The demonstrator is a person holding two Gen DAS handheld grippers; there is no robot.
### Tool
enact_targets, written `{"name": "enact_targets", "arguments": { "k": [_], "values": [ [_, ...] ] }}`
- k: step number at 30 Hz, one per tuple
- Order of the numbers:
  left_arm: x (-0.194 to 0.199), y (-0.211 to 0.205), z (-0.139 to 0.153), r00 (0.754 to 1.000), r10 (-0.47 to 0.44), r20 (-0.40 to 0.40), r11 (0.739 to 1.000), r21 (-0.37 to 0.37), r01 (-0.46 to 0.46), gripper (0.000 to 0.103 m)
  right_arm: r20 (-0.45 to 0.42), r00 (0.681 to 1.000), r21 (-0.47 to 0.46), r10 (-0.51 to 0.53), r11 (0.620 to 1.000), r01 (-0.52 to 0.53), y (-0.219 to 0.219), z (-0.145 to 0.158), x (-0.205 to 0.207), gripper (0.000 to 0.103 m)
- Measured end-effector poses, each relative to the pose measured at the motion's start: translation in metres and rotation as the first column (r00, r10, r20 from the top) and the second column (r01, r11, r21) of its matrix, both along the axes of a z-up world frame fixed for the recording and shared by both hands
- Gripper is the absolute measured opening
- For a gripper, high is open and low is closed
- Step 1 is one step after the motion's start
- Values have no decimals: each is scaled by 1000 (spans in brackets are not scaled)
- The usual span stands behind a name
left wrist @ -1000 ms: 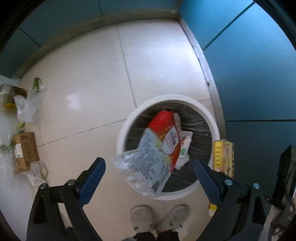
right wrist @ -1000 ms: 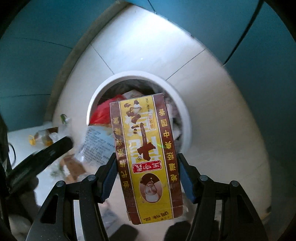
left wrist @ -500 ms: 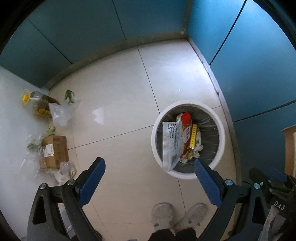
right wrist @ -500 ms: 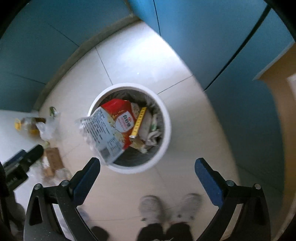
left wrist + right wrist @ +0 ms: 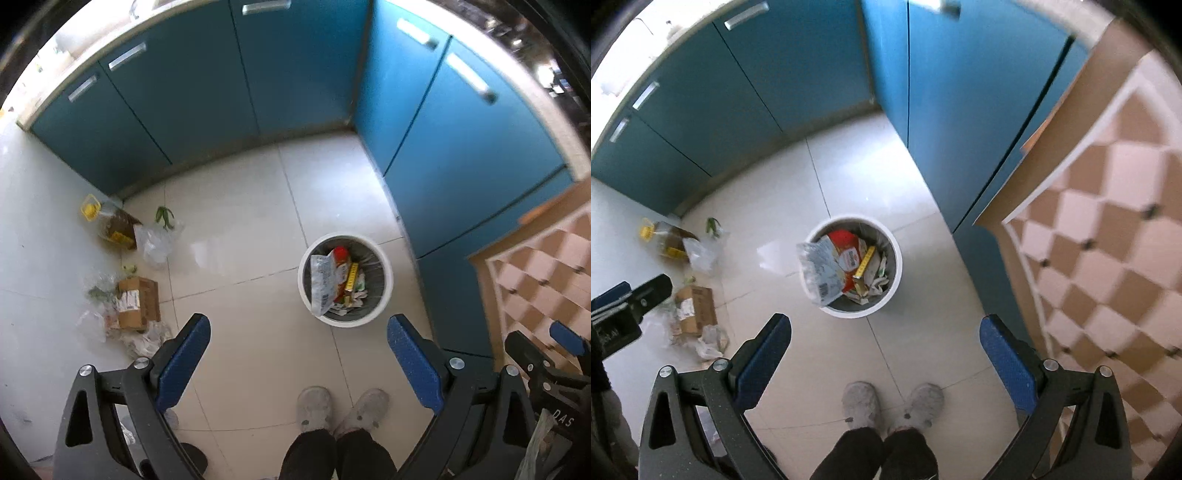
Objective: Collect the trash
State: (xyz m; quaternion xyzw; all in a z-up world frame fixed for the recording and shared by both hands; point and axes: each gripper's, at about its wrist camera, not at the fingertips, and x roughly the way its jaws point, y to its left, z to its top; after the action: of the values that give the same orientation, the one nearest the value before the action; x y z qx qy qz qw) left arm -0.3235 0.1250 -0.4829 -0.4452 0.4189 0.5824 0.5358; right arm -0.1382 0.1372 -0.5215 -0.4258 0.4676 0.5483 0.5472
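Both sets of jaws stand wide apart and empty: left gripper [image 5: 298,356], right gripper [image 5: 885,353]. One white bin [image 5: 384,266] holds one printed plastic bag [image 5: 320,280] and one yellow carton [image 5: 351,277]. Left of the bin lie one cardboard box [image 5: 138,308], one oil bottle [image 5: 110,225], and several clear bags, number uncertain. Recommended: descend over the box squarely, jaws spanning its narrow sides.

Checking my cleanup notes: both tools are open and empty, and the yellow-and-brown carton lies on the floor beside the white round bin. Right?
Not quite. The yellow-and-brown carton lies inside the white round bin, as the right wrist view shows. Both tools, left tool and right tool, are open and empty.
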Motion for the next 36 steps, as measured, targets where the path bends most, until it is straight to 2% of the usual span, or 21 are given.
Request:
{"name": "enact_targets", "arguments": {
  "k": [8,17,25,32,36],
  "values": [
    [9,-50,111,997,-50,56,997,58,46,98,-48,999,73,-16,997,20,-54,147,5,103],
    [11,-83,214,985,-87,148,989,130,68,98,-122,993,141,-7,990,24,-102,280,16,103],
    [11,-108,293,961,-140,239,973,212,88,98,-200,978,192,67,981,-28,-133,370,13,103],
    [13,-129,329,935,-153,321,969,232,79,98,-253,958,233,133,970,-73,-148,427,12,103],
    [13,-139,344,928,-150,342,966,251,64,98,-274,946,239,172,965,-107,-150,445,12,103]
  ]
}}
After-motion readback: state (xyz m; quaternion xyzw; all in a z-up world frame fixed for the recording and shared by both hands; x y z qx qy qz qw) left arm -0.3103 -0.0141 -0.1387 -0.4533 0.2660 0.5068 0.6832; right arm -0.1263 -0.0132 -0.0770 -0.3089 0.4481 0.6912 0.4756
